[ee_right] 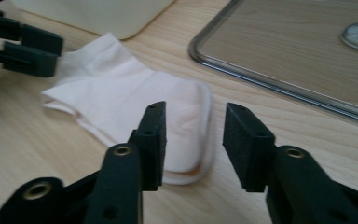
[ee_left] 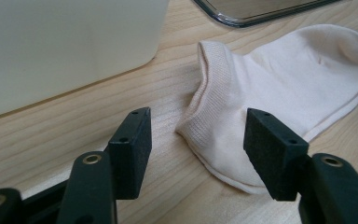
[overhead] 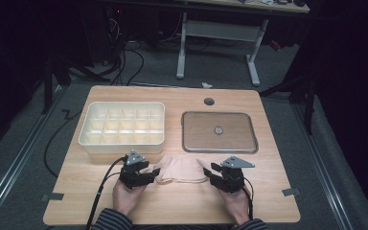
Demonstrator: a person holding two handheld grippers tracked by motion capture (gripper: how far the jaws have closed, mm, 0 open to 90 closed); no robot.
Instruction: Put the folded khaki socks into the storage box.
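A pale pink sock point(overhead: 181, 170) lies flat on the wooden table point(overhead: 263, 201) between my two grippers. My left gripper point(overhead: 154, 172) is open at the sock's cuff end; in the left gripper view the ribbed cuff point(ee_left: 205, 112) sits between and just beyond its jaws point(ee_left: 196, 151). My right gripper point(overhead: 210, 173) is open at the toe end; in the right gripper view the sock's toe point(ee_right: 186, 116) lies under the gap between its jaws point(ee_right: 193, 140). Neither gripper holds anything.
A white compartment box point(overhead: 122, 126) stands behind the left gripper. A clear lid or tray point(overhead: 219, 132) with a small round knob point(overhead: 218, 130) lies behind the right gripper. A grommet hole point(overhead: 209, 101) is near the table's far edge.
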